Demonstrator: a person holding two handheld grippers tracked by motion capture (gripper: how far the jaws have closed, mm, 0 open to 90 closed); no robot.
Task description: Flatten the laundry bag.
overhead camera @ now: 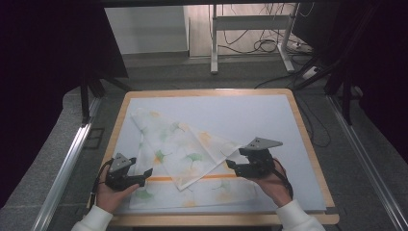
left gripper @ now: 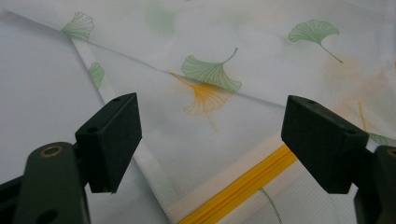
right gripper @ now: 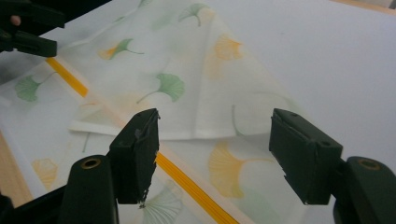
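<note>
A white cloth (overhead camera: 183, 144) printed with green and orange ginkgo leaves lies on the table, one corner folded over into a triangle. An orange stripe (overhead camera: 163, 178) runs across its near part. My left gripper (overhead camera: 144, 173) rests at the cloth's left edge, its jaws open over the fabric (left gripper: 210, 79) and stripe (left gripper: 243, 184) with nothing pinched. My right gripper (overhead camera: 231, 166) hovers by the folded corner at the right. It stands open (right gripper: 215, 154) above the cloth (right gripper: 177, 84) and stripe (right gripper: 187, 179). The left gripper (right gripper: 28, 39) shows far off at the top left of the right gripper view.
A pale mat (overhead camera: 250, 115) covers the wooden table (overhead camera: 308, 139). Behind the table stand a metal desk frame (overhead camera: 214, 43) and floor cables (overhead camera: 262, 45). A metal rail (overhead camera: 67, 163) runs along the left side and another (overhead camera: 370, 163) along the right, with dark curtains beyond.
</note>
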